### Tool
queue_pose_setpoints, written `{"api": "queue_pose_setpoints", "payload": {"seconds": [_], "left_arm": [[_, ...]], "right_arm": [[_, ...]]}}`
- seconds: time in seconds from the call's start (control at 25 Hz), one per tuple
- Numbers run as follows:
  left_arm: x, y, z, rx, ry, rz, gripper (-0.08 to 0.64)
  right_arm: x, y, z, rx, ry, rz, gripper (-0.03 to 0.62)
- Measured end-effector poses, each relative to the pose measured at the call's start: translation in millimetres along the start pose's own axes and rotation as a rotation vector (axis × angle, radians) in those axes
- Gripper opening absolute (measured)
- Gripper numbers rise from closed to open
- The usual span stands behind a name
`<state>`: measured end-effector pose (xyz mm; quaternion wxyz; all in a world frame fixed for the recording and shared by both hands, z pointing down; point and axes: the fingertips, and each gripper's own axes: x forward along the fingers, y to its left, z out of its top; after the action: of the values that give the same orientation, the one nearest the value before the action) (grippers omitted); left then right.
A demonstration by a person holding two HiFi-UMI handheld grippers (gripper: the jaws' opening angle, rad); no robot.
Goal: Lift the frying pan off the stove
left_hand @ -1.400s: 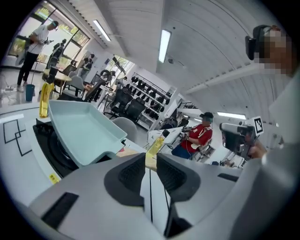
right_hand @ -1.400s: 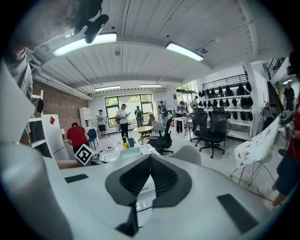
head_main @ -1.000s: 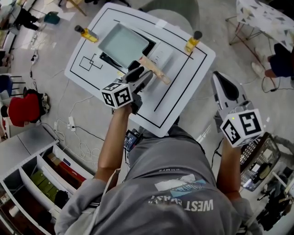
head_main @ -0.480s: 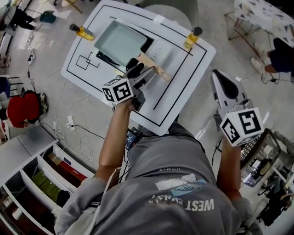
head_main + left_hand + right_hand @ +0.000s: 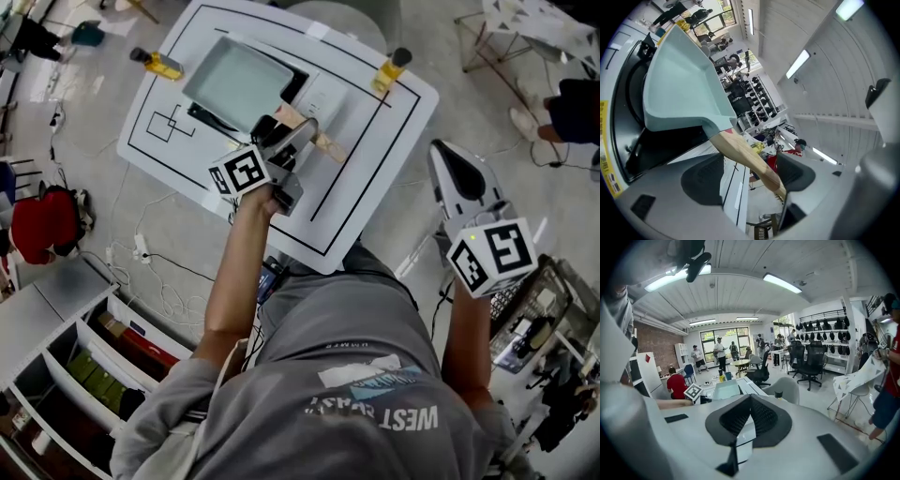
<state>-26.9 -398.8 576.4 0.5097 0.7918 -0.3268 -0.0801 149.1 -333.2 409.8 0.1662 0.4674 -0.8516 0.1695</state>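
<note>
pan seated on stove; left jaws open around handle, no grip yet

the frying pan point(image 5: 239, 82) sits flat on the stove point(image 5: 211, 120), which takes up the far left part of the tabletop point(image 5: 375, 178). its wooden handle point(image 5: 321, 142) sticks out past the stove toward the middle of the tabletop. i judge the approach is made there because it is the one narrow, graspable part of the pan.

the left gripper point(image 5: 284, 133) reaches in from the near edge and lines up along the handle. in the left gripper view the handle point(image 5: 745, 157) runs between the two pads point(image 5: 701, 180). the jaws have just been opening and stand wide apart, one pad plainly off the wood. the handle's tip lies close to the other pad, and i cannot tell whether they touch. i read this as set-up for a clamp, not a hold. the pan is not lifted.

the right gripper point(image 5: 448, 159) is off the tabletop, beyond its right edge and well apart from the pan. its own view shows the jaws closed tip to tip with nothing between them. i judge it is parked there to keep clear.

a bottle point(image 5: 155, 64) stands near the far left corner and a second bottle point(image 5: 392, 73) near the far right corner. both are apart from the pan, so i judge a straight lift would clear them.
</note>
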Motion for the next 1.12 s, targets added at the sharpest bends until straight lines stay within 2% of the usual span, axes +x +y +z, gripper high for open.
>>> {"api": "queue_pose_setpoints", "payload": {"seconds": [0.16,0.4,0.64,1.12], "left_arm": [[7.3,0.9,3.0,-0.039,-0.008,-0.021,0.328],[19.3,7.4,6.3,-0.142,-0.034,-0.038,0.327],[23.4,11.6,7.8,-0.118,-0.024,0.000,0.285],[14.5,10.9,6.4,-0.131,-0.033,0.016,0.249]], "right_arm": [[2.2,-3.2,-2.9,0.005,0.008,-0.007,0.011],[5.4,-5.9,-6.7,0.016,0.017,-0.012,0.011],[6.8,-7.9,-8.1,0.021,0.020,-0.018,0.011],[9.5,-4.0,-6.9,0.012,0.017,0.003,0.011]]}}
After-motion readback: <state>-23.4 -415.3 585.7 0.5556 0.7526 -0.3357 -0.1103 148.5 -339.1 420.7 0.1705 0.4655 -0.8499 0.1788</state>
